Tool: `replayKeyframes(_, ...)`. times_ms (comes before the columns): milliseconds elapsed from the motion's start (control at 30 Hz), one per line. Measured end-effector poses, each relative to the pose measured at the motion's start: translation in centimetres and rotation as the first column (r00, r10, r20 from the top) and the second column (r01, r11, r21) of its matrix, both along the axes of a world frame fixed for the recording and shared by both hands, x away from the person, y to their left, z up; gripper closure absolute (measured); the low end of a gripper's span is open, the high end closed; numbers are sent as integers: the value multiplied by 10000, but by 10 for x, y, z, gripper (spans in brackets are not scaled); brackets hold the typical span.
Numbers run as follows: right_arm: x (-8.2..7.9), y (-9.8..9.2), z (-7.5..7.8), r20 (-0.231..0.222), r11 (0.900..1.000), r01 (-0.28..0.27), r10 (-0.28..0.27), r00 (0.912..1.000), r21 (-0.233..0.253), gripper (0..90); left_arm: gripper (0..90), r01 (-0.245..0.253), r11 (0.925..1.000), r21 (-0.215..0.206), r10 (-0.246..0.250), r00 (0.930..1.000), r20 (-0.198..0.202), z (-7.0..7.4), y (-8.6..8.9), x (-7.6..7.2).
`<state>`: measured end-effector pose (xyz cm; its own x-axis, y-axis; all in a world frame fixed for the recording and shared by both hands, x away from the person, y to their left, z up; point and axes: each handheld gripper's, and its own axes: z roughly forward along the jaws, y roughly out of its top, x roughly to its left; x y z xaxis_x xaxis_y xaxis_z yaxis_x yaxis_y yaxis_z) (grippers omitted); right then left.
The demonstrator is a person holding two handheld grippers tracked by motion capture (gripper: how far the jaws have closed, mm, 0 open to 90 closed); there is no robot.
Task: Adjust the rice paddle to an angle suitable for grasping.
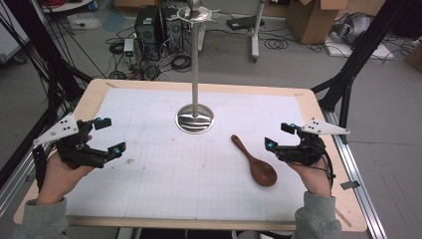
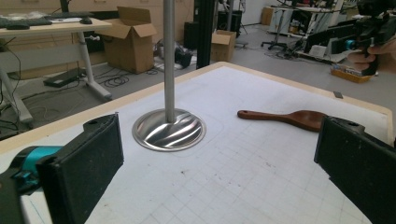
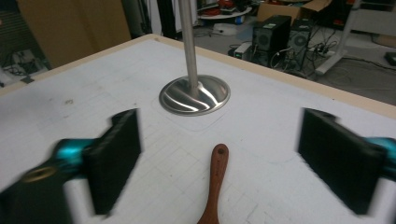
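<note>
A dark wooden spoon (image 1: 255, 162) lies on the white gridded mat (image 1: 164, 169), bowl toward the near right, handle pointing toward the stand. In the left gripper view the wooden spoon (image 2: 285, 117) lies to the right; in the right gripper view its handle (image 3: 215, 177) lies between the jaws. My right gripper (image 1: 276, 136) is open, just right of the spoon. My left gripper (image 1: 110, 135) is open at the left side, holding nothing. The other hand and its gripper (image 2: 369, 32) appear far off in the left gripper view.
A metal stand with a round shiny base (image 1: 195, 119) and a tall pole (image 1: 195, 59) rises at the middle back of the table. The round shiny base (image 2: 169, 130) (image 3: 194, 95) also lies ahead of each gripper. Boxes, computers and cables sit on the floor beyond the table.
</note>
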<state>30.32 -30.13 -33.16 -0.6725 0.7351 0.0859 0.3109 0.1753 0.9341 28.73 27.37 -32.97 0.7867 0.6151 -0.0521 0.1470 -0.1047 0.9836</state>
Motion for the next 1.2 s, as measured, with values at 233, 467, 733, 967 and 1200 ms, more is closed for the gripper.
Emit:
replayKeyframes(233, 5, -1, -8, -716, 9991, 363, -345, 9968, 239, 362, 18, -32, 10000, 26, 32, 9999, -98, -1, 2, -5)
replayKeyframes(467, 9, -1, -13, -1063, 9994, 311, -327, 9938, -168, 544, 18, -179, 9998, 33, 179, 9998, -14, 1, 7, -9)
replayKeyframes(733, 12, 3, -16, -1311, 9981, 461, -510, 9901, -402, 748, 18, -357, 9990, 255, 355, 9993, 93, 1, 5, -9)
replayKeyframes(967, 14, 10, -19, -1348, 9958, 398, -507, 9896, -822, 894, 18, -278, 9991, 304, 280, 9996, -44, -1, 4, -8)
replayKeyframes(1200, 20, 12, -28, -1400, 9939, 415, -557, 9886, -1023, 895, 17, -309, 9991, 304, 312, 9995, -81, -2, 6, -9)
